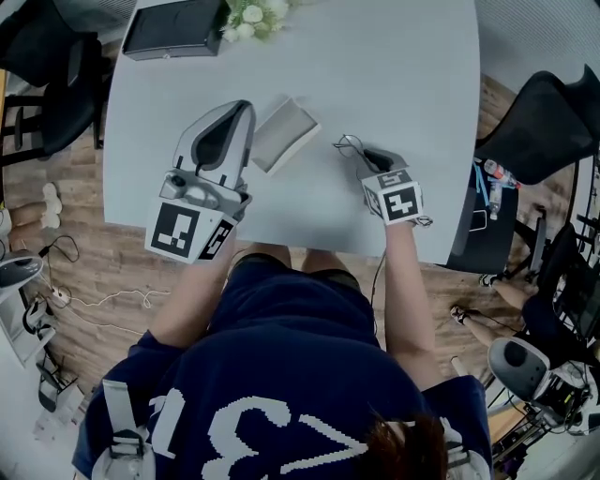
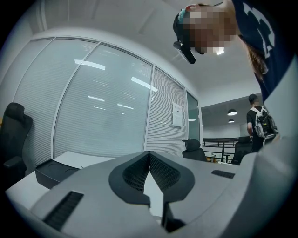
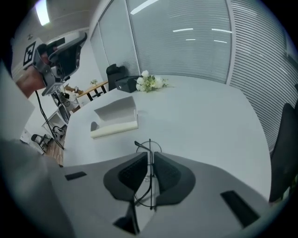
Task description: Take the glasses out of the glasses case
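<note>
Glasses (image 1: pixel 348 143) rest on the white table (image 1: pixel 412 84) in the head view, towards its near edge and right of centre, at the tip of the right gripper (image 1: pixel 367 155). The glasses case (image 1: pixel 284 133) lies open around the middle of the table, a little apart from them. The left gripper (image 1: pixel 242 111) is just beside its left side. A black box (image 1: pixel 173 28) stands at the far left corner, with white flowers (image 1: pixel 253 13) next to it along the far edge.

In the left gripper view the jaws are clenched, tips touching, with nothing caught between them. They point level across the table towards a glass wall (image 2: pixel 102 107).

In the right gripper view the jaws are released and stand slightly apart. The thin wire frame of the glasses runs down the gap between the pads, and neither pad visibly presses on it. Beyond them lies the open case, its lid raised.
</note>
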Motion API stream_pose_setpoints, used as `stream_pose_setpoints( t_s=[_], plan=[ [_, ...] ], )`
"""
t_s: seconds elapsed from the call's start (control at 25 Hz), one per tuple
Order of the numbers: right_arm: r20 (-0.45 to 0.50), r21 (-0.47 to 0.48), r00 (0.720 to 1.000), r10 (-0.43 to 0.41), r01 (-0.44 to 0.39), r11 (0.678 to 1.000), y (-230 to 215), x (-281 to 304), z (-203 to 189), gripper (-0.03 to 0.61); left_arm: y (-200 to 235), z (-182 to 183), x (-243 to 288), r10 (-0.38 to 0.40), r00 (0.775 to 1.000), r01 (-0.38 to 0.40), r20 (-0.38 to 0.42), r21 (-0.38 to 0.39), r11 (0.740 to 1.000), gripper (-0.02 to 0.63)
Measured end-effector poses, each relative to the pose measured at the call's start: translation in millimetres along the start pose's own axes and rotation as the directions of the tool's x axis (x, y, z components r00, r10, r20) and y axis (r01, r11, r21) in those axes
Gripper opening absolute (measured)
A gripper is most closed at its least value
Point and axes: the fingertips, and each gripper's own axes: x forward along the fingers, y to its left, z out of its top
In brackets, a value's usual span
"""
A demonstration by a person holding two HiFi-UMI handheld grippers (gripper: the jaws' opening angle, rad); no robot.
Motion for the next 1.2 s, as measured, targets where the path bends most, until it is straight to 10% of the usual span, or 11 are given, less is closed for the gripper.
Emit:
stream_pose_setpoints(
  t_s=[0.24,0.48,0.76,1.2],
  plan=[
    [0.324,-0.001,0.945,-0.040,0.043,0.999,-14.5,-73.8,97.6,0.028,2.9,26.3,-1.9,0.020,0.998,-0.022,0.059,0.025,0.999,0.015],
    [0.658,0.054,0.753,-0.036,0.001,0.999,-3.9,-186.2,197.9,0.025,8.8,66.9,-7.5,0.043,0.990,-0.051,0.133,0.062,0.997,0.014],
    [0.824,0.009,0.565,-0.039,0.056,0.998,18.4,-271.5,241.5,0.023,9.4,106.1,-21.4,0.061,0.978,-0.083,0.198,0.101,0.991,0.015],
    [0.877,-0.003,0.478,-0.050,0.109,0.994,33.3,-309.8,257.2,0.023,5.2,128.0,-36.4,0.069,0.971,-0.098,0.227,0.119,0.988,0.014]
  ],
)
